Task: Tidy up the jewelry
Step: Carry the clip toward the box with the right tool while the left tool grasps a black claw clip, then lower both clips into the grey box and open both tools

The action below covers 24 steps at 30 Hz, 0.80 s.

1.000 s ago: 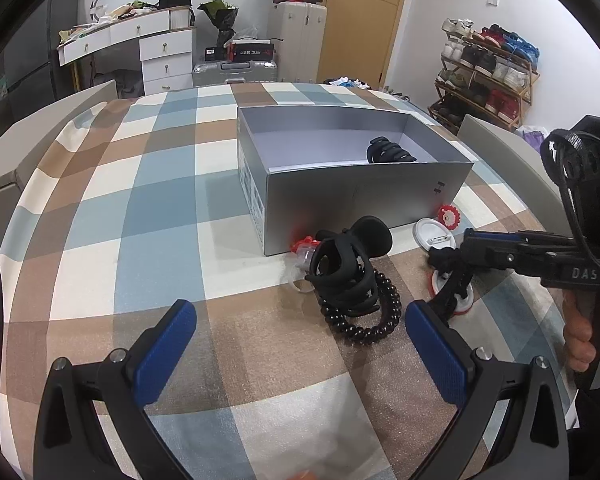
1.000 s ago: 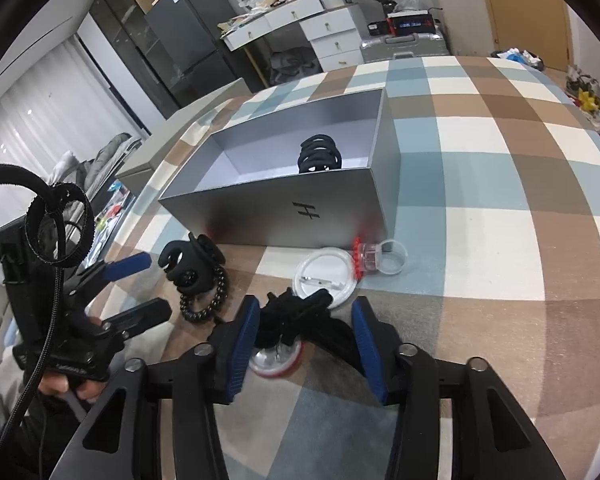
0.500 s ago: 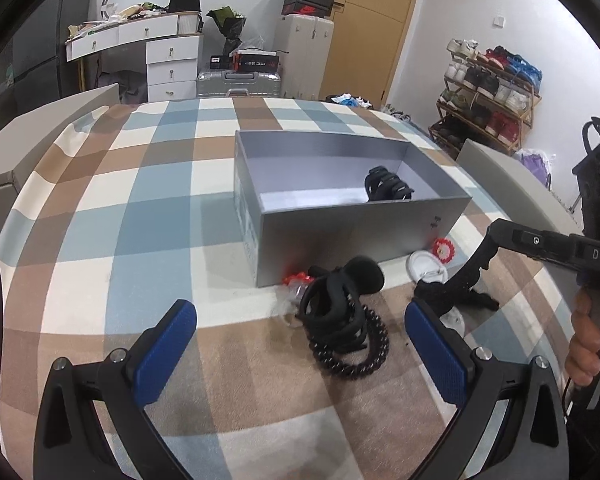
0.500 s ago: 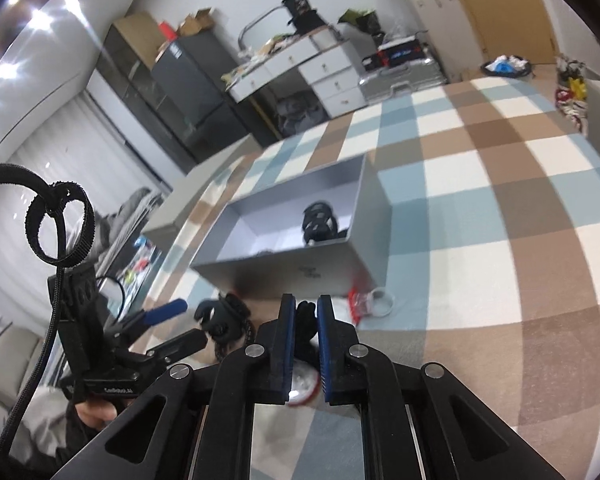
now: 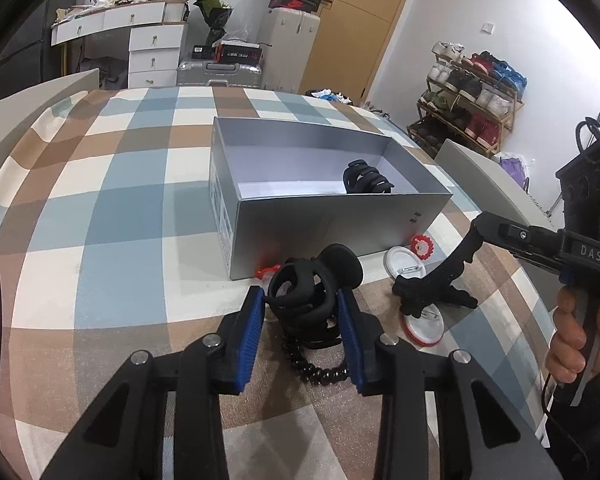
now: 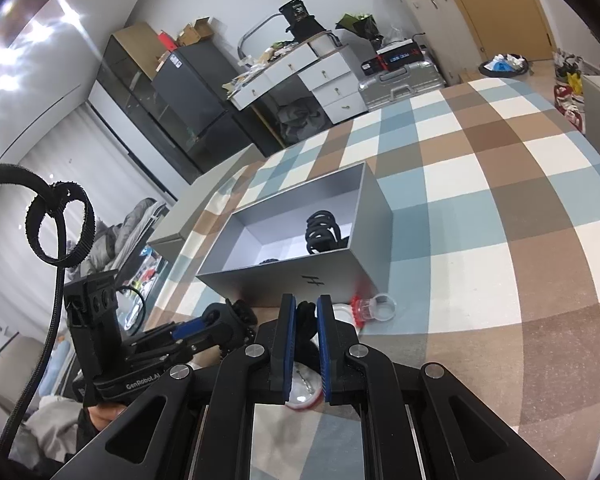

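Silver box [image 5: 340,224], brown-blue-white checked tablecloth [image 5: 100,220].

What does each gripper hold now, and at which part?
The left gripper clamps the large black hair claw by its sides. The right gripper pinches a smaller black clip at its top.

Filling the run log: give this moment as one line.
left hand-held gripper: shut on black hair claw | right hand-held gripper: shut on black clip | grey box: one claw inside

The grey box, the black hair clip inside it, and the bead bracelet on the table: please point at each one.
grey box [image 5: 324,228], left wrist view, on its front wall.
hair clip [image 5: 365,179], left wrist view, on its curved teeth.
bead bracelet [image 5: 316,370], left wrist view, on the nearest beads.
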Tool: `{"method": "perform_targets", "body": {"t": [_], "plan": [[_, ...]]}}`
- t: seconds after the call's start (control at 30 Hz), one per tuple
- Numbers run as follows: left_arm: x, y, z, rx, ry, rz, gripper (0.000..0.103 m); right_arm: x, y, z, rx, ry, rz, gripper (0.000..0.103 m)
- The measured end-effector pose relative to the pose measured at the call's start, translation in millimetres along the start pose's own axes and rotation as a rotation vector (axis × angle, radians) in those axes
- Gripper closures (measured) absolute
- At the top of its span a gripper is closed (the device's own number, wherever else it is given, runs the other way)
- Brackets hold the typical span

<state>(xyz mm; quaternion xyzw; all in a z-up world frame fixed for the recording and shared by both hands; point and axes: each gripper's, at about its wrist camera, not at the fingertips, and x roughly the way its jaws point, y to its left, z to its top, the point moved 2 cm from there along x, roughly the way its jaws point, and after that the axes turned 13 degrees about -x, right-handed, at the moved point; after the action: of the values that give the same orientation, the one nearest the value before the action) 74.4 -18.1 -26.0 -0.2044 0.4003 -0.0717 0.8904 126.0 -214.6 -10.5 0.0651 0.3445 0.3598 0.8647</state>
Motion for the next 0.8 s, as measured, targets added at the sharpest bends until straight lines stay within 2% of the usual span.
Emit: {"method": "perform_targets", "body": {"t": [0.4,0.63,0.8], "plan": [[-11,-15,-1,0.081,-0.058,-0.002,0.073,-14,1,7,0.013,-0.093,0.008,0.093],[-22,-11,9,0.068,-0.136,-0.011,0.073,-27,1,11,0.045,-0.202,0.022,0.093],[-31,-4,18,0.030,-0.196,-0.009,0.073,-41,4,15,0.060,-0.289,-0.040,0.093]]}}
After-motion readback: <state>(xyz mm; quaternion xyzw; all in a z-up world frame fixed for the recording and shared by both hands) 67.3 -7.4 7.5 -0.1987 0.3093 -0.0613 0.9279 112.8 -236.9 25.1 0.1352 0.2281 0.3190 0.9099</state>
